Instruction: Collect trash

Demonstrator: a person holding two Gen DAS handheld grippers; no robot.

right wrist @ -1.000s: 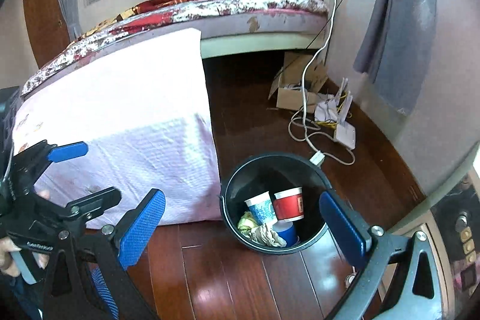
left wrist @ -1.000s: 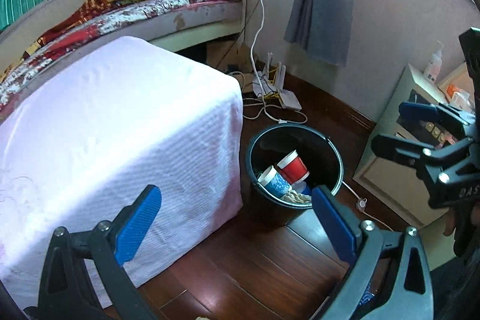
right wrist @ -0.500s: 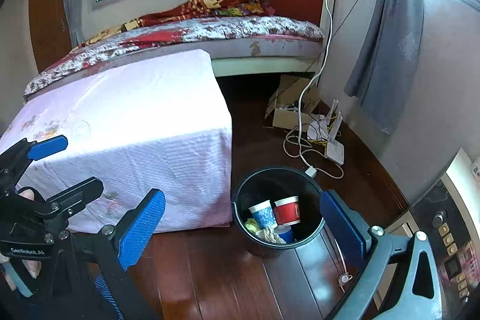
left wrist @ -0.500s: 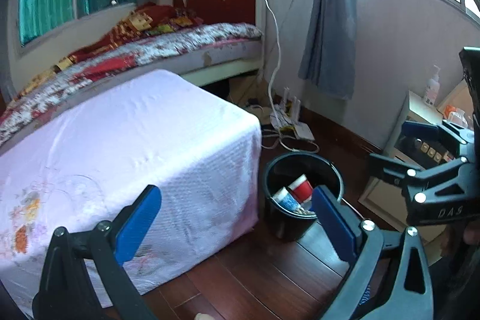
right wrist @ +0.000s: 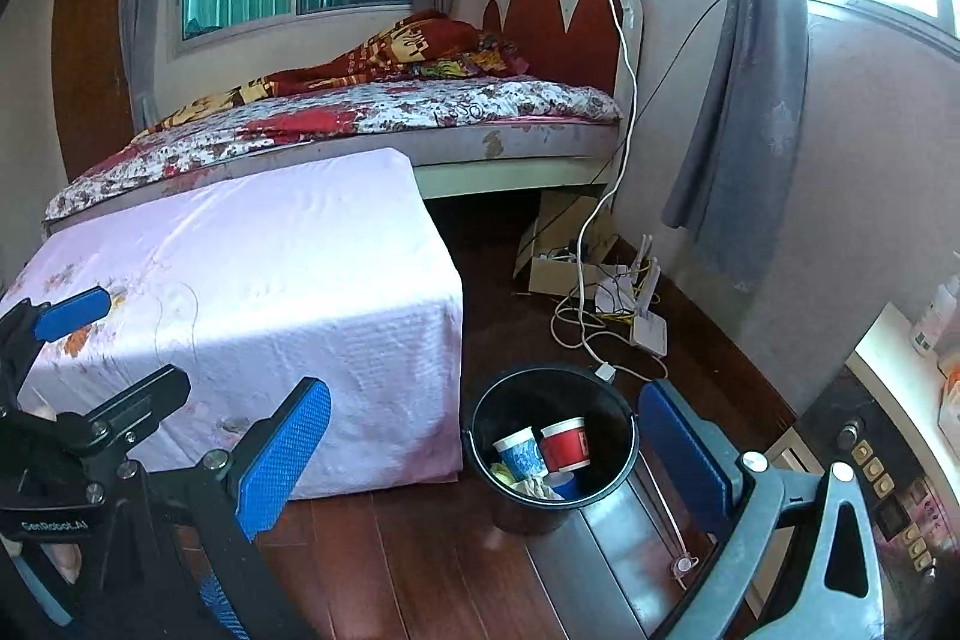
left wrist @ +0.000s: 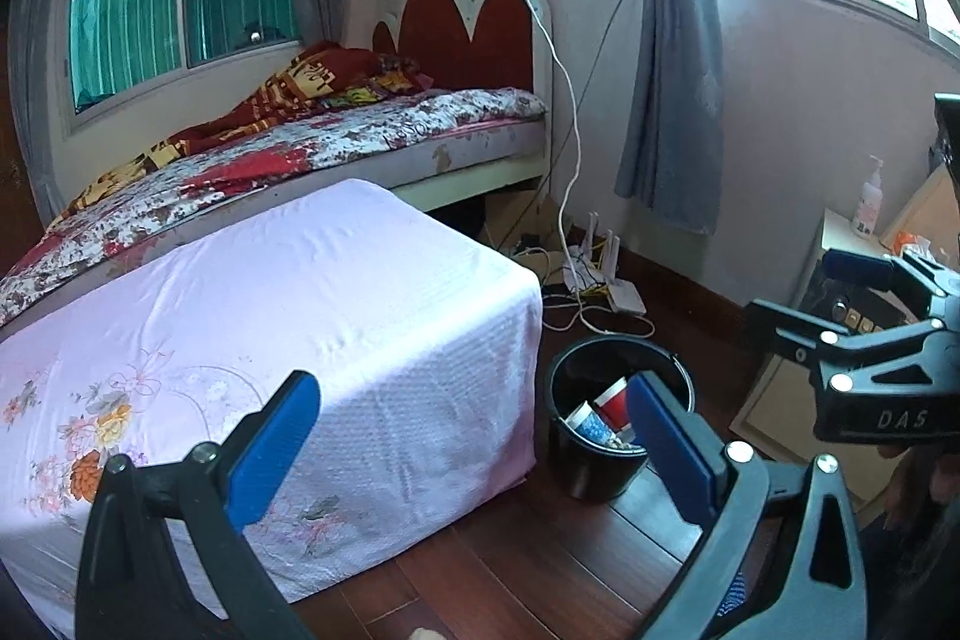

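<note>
Only rightward: crumpled rag (right wrist: 536, 488) in bucket (right wrist: 498, 502)

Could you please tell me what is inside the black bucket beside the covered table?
Inside the black bucket stand a red paper cup and a blue patterned cup, with crumpled scraps below them. The bucket's near wall hides whatever lies deeper.

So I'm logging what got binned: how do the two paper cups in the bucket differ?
The red cup is red with a white rim, while the blue cup has a blue-and-white pattern. The red cup lies to the right, the blue cup to the left. Both sit tilted, side by side, in the black bucket on other trash.
</note>
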